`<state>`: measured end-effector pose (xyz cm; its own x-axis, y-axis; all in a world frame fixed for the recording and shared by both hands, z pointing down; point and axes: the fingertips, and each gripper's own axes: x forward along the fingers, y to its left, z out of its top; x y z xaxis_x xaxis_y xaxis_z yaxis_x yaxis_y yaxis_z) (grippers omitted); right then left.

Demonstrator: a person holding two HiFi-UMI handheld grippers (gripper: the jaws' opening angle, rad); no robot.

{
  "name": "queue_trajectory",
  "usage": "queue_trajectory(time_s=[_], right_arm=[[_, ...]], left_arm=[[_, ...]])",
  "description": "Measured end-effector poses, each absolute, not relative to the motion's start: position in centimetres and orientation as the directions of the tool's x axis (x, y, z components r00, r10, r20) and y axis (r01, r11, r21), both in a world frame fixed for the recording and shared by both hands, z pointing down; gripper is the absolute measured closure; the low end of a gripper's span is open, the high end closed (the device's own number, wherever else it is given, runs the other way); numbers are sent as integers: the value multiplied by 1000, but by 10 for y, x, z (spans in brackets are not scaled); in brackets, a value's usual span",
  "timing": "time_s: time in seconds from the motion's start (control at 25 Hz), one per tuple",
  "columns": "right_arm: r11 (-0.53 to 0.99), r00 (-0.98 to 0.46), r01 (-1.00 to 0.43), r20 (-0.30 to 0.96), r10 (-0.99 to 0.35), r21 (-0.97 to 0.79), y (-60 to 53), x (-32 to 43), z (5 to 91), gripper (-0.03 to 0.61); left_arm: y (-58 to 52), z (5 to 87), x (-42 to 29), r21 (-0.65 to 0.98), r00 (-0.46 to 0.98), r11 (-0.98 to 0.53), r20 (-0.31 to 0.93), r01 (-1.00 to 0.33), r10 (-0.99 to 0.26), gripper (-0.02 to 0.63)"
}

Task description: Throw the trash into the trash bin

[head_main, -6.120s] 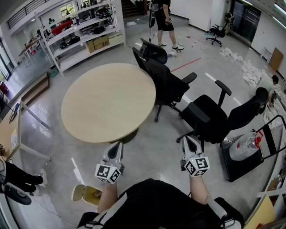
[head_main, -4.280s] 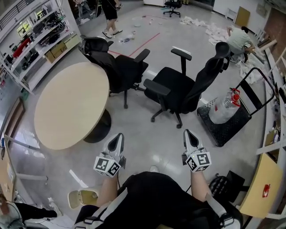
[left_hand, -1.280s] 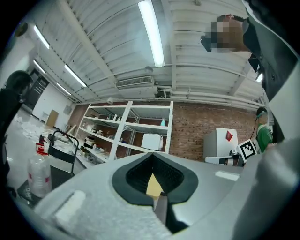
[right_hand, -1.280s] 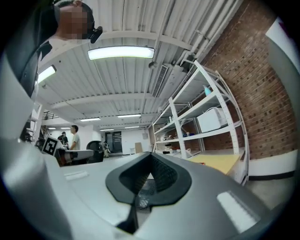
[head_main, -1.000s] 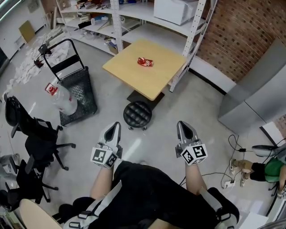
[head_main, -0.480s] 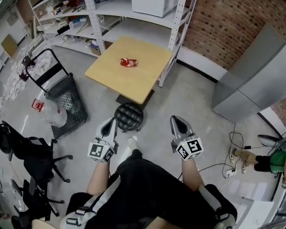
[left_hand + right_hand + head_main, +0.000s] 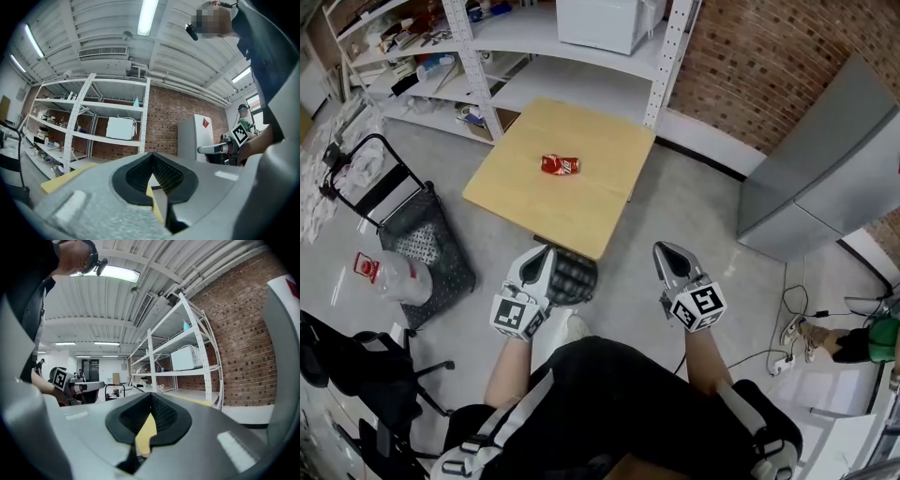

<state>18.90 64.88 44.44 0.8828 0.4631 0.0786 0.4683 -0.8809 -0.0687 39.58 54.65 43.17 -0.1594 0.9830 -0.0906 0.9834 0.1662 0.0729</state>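
Black clothes fill the bottom of the head view: that is the person, looking down. Just past them the left claw [image 7: 542, 258] and the right claw [image 7: 666, 253] are held out level, side by side and well apart. Each claw is closed tight, tips together, with nothing inside. Each claw's own view shows the dark pads meeting, with only a sliver of yellow bench top past them. Below the left claw sits a round black stool [image 7: 575, 277] on the grey floor [image 7: 675, 206]. Next comes the wooden bench [image 7: 581, 202], and near its middle lies the trash [image 7: 560, 165] — a small red crumpled thing, maybe a squashed can. It lies alone, and both claws are well short of it. To the left is a black cart [image 7: 412, 230] with a clear bag [image 7: 380, 277] beside it, and to the right a grey cabinet [image 7: 825, 169]. Farthest off are white shelves [image 7: 572, 75] and a brick wall [image 7: 769, 56]. I see no trash bin in any view. So I think the step now is getting to the trash — the pick-up is not yet done. Next, one claw has to open, reach over the bench edge, come down around the red thing and squeeze it gently, since it looks light and could slide. Then the bin has to be found.
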Motion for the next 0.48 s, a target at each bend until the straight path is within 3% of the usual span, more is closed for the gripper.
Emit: queue_trajectory(time_s=[0.48], right_arm=[[-935, 930, 348, 148, 336, -67, 690, 303, 458, 574]], left_arm=[[566, 453, 477, 118, -109, 114, -52, 986, 993, 614]])
